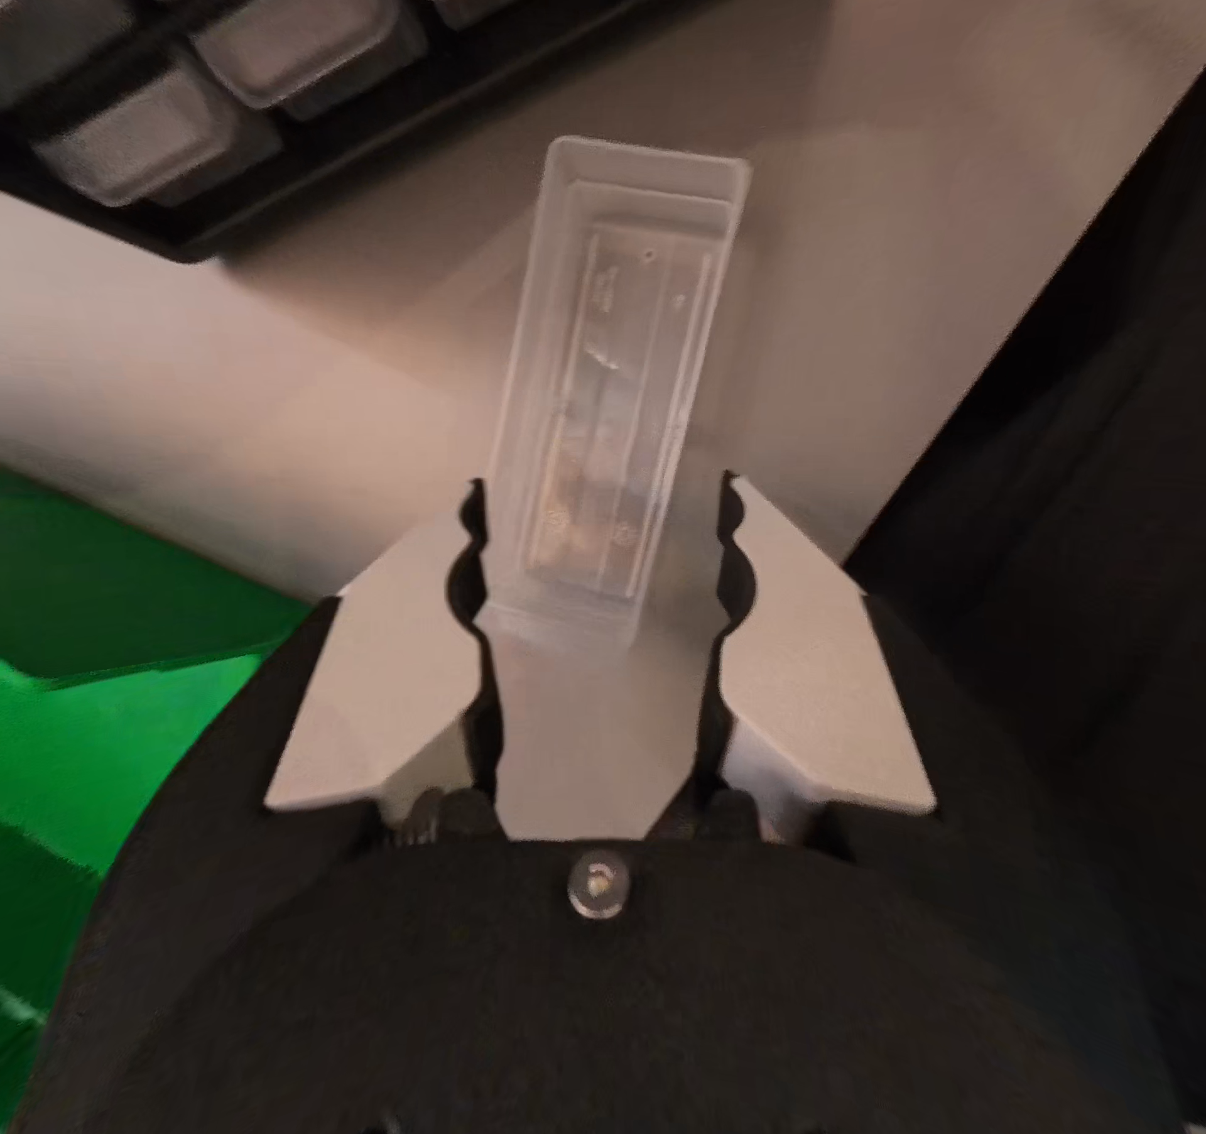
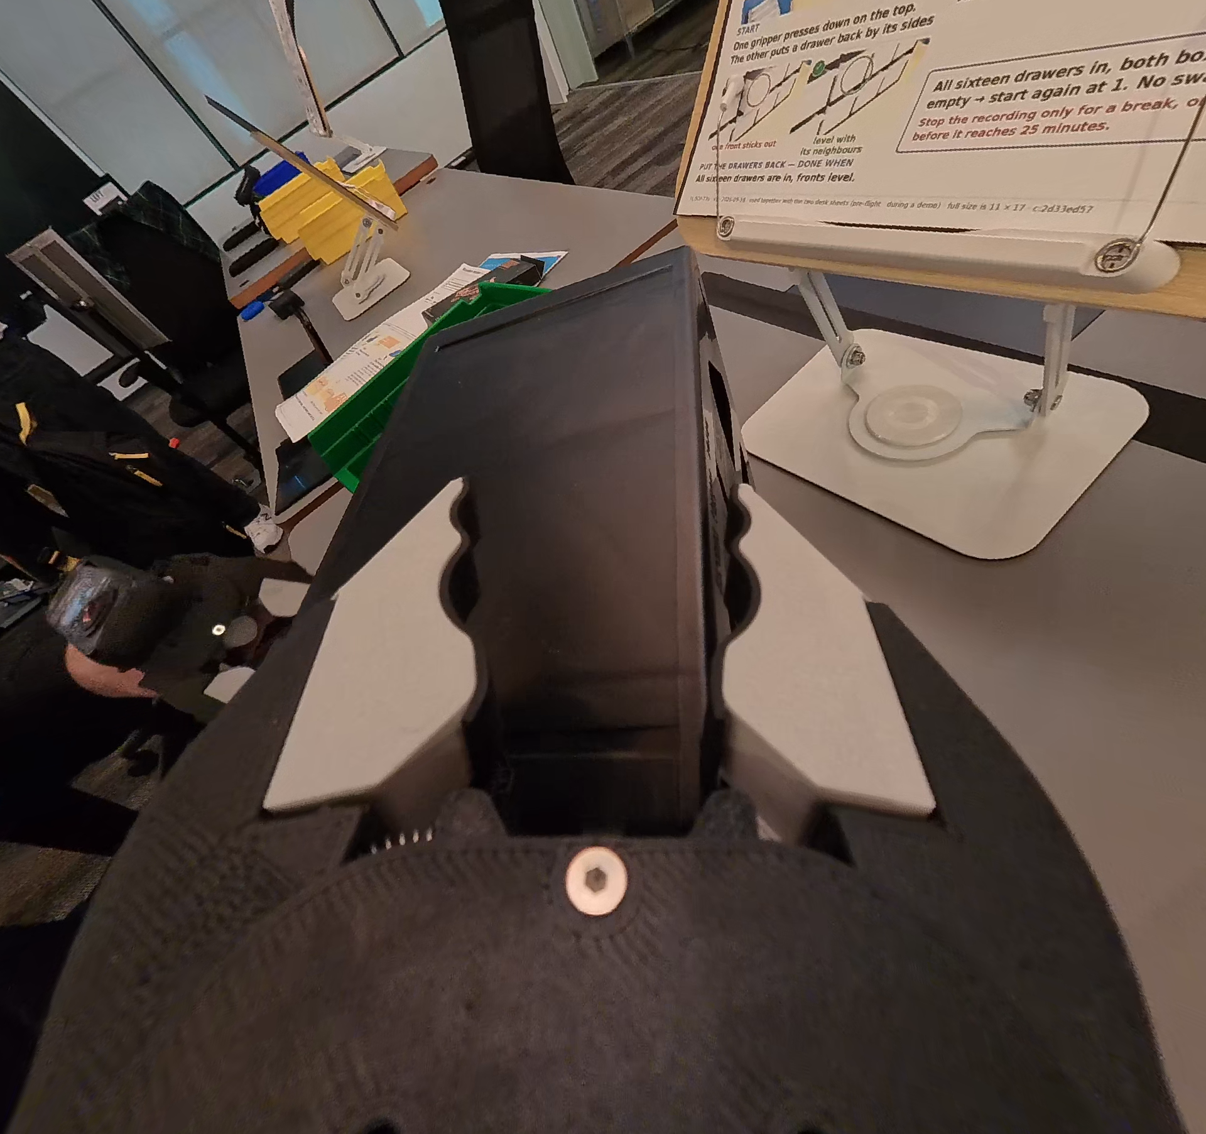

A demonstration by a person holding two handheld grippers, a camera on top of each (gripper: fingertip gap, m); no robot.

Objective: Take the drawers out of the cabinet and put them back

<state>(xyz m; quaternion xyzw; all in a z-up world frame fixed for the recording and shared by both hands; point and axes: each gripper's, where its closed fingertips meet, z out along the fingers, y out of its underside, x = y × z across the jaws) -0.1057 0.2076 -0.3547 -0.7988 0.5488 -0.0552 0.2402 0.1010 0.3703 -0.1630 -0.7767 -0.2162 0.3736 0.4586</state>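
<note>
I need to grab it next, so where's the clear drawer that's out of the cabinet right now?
In the left wrist view, the clear drawer lies on the grey table, its near end between the open left gripper fingers, just below the black cabinet.

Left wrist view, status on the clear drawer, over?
Left hand-held gripper open, astride clear drawer lying on table. Right hand-held gripper open over black cabinet. Nothing in the way.
</note>
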